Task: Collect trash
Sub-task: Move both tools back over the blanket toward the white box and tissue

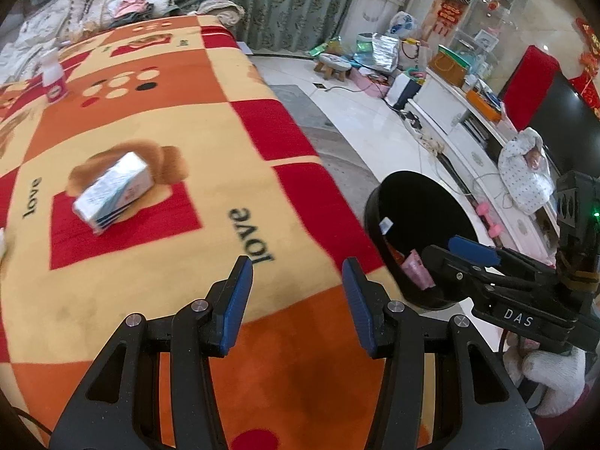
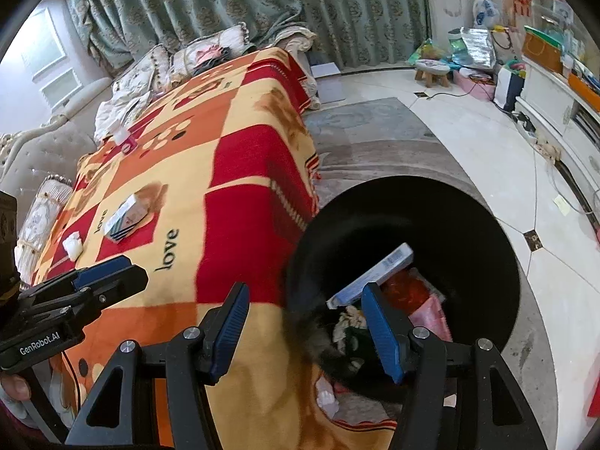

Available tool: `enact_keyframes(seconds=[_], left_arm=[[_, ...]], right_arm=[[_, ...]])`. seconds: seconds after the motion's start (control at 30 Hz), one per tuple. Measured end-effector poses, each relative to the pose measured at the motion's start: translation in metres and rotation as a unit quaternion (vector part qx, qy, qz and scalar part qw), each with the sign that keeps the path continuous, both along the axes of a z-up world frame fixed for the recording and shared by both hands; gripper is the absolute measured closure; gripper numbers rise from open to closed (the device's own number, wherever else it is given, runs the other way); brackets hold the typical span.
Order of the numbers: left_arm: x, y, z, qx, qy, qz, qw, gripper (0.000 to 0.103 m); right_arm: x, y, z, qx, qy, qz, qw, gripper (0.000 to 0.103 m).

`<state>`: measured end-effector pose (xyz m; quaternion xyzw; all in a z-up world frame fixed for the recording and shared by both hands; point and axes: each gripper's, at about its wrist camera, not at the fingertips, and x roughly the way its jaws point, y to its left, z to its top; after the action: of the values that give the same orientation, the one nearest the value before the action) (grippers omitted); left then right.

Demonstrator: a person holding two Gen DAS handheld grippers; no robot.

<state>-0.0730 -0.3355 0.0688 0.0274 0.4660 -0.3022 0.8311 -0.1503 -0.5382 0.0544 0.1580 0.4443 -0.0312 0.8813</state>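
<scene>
A big soft blanket with red, orange and yellow squares point(image 1: 168, 131) covers the counter, and the word "love" is printed on it. A small white and blue cardboard box point(image 1: 112, 192) lies on its side on a red square in the middle of the blanket. Far back on the blanket stands a little white bottle with a pink label point(image 1: 52, 78). A small white crumpled bit point(image 2: 72, 246) lies near the box, a little closer to the front edge.

Beside the counter, down on the floor, stands a round black trash bin point(image 2: 468, 225). Inside it I can see a long white and blue box point(image 2: 369, 277) leaning against the wall, some red stuff point(image 2: 407, 292) and a pink wrapper point(image 2: 431, 313).

The left tool point(image 1: 298, 300) hangs over the blanket near its front edge. Its two blue pads point(image 1: 236, 300) stand partly apart, and nothing is between them. The white and blue box is well ahead of it and to the left.

The right tool point(image 2: 305, 332) hangs over the edge of the counter and the rim of the bin. Its blue pads point(image 2: 382, 333) stand partly apart too, and it holds nothing. A hand in a white glove point(image 1: 551, 378) grips its handle.

Behind it all hang green curtains point(image 2: 225, 3), and the floor is shiny white tiles point(image 2: 487, 157).
</scene>
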Motion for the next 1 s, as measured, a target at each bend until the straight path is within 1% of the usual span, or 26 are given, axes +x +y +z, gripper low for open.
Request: enact_keyframes(seconds=[0.23, 0.43, 0.67, 1.0], left_arm=[[-0.002, 0.032, 0.002, 0.008, -0.004, 0.028, 0.9996, 0.055], [-0.001, 0.062, -0.001, 0.018, -0.004, 0.054, 0.9984, 0.055], [0.004, 0.105, -0.003, 0.024, -0.002, 0.091, 0.9955, 0.055], [0.016, 0.164, -0.005, 0.026, 0.008, 0.139, 0.9899, 0.055]], right_arm=[[0.005, 0.03, 0.003, -0.001, 0.002, 0.024, 1.0, 0.042], [0.013, 0.064, 0.003, -0.008, 0.005, 0.059, 0.998, 0.042], [0.024, 0.103, 0.001, -0.015, 0.007, 0.1, 0.995, 0.042], [0.054, 0.152, -0.001, -0.006, 0.019, 0.139, 0.99, 0.042]])
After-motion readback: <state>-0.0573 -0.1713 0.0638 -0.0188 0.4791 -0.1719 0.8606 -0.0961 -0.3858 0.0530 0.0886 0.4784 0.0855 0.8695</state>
